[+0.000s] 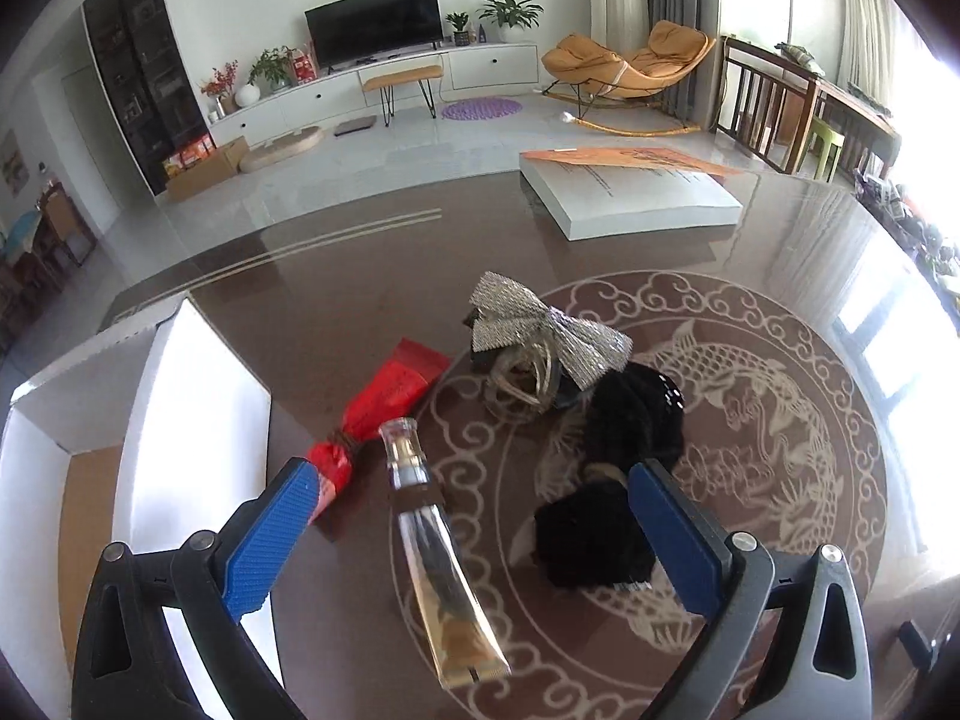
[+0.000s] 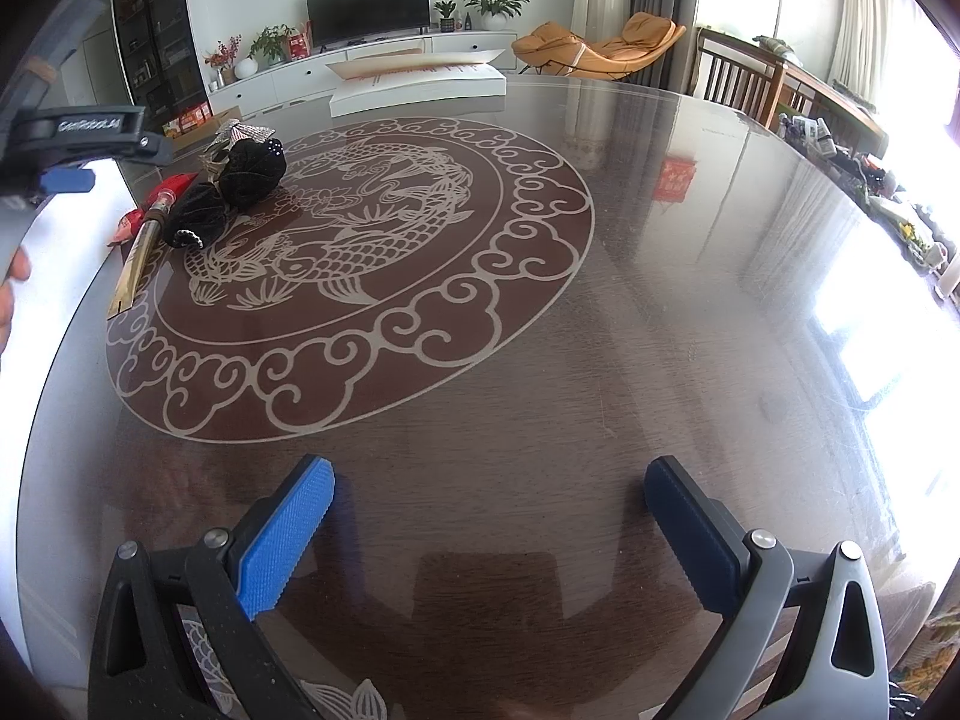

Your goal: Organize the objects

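Observation:
My left gripper hovers open over a clear, gold-tinted tube that lies on the glass table between the blue fingers, cap pointing away. A red tube lies just left of it, beside the left fingertip. Beyond are a silver bow clip and black fabric hair ties, one near the right finger. An open white box stands at the left. In the right wrist view my right gripper is open over bare glass, far from the pile; the left gripper shows at upper left.
A flat white box lid with an orange sheet on it lies at the far side of the table. A person's hand shows at the left edge. Chairs stand behind the table's far right rim.

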Action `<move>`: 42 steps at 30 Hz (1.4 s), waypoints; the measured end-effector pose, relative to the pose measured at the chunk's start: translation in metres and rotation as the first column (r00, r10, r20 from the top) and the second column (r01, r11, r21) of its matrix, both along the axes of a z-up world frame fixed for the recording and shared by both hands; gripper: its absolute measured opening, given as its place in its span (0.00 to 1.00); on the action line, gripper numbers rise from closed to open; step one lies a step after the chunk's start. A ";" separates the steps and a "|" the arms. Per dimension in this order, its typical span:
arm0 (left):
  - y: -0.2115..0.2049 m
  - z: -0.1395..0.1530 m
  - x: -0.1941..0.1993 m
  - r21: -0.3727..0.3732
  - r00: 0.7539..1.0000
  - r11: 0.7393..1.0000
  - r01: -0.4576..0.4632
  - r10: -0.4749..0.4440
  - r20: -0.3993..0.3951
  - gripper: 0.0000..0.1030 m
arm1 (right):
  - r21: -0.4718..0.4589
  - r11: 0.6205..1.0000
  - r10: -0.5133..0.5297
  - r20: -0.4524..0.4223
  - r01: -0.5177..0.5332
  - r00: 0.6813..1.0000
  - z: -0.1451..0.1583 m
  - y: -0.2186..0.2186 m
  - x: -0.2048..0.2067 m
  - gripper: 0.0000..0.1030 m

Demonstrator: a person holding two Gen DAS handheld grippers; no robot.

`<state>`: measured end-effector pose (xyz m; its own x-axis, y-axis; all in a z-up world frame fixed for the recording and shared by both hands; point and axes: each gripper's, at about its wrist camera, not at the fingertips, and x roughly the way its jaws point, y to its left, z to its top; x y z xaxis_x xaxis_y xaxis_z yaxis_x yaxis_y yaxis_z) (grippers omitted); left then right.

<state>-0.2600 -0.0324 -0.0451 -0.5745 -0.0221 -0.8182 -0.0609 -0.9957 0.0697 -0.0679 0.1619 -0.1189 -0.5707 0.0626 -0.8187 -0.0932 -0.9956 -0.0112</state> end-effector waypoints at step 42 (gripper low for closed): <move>0.024 -0.066 0.166 0.092 1.000 0.996 -0.021 0.019 0.023 0.77 | -0.022 1.000 0.001 -0.012 -0.001 1.000 0.001 -0.004 -0.001 1.00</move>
<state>-0.0937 -0.0083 -0.1112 -0.5569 0.0426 -0.8295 -0.0417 -0.9989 -0.0233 -0.0690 0.1576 -0.1178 -0.5808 0.0442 -0.8128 -0.0918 -0.9957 0.0115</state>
